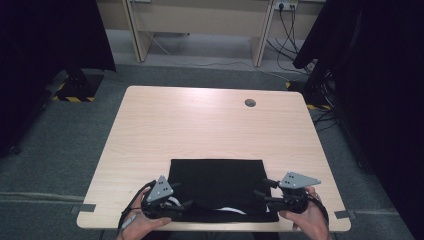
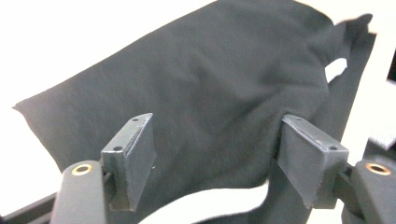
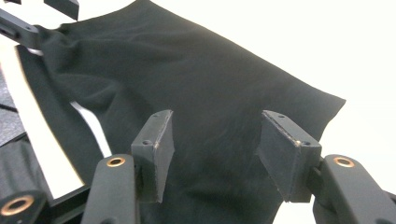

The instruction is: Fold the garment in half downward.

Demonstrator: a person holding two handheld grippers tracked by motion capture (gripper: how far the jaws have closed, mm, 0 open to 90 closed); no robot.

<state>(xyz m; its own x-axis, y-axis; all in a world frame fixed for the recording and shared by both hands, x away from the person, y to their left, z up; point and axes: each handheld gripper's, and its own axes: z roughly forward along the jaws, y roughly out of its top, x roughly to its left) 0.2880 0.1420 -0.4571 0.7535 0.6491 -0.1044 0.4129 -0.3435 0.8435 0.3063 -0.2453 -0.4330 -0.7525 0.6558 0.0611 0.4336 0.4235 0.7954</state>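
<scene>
Pale wood table [image 1: 200,125]: light-grained top and the largest thing in the high view; a small round dark grommet [image 1: 250,103] sits toward its far right.
Black cloth [image 1: 217,182]: a dark, matte, roughly rectangular piece lying on the near middle of the table, its near edge close to the table's near edge; mostly flat, with a raised fold along the near edge where a pale strip shows beneath.
Cloth in the left gripper view [image 2: 205,93]: it spreads away from the jaws across the bright tabletop, its far right corner rumpled and lifted.
Cloth in the right gripper view [image 3: 196,93]: it spreads away from the jaws, creased toward the far left.
Left gripper [image 1: 186,201]: held in the person's left hand [image 1: 142,225] at the cloth's near left corner, grey three-cornered plate on top; jaws parted and released, with cloth lying between them. Whether the right-hand pad touches a fold of cloth cannot be told for certain.
Right gripper [image 1: 262,190]: held in the person's right hand [image 1: 307,217] at the cloth's near right corner; jaws parted and released, pads clear of the cloth that lies below and between them.
Gripper spacing: well apart, one at each near corner of the cloth.
</scene>
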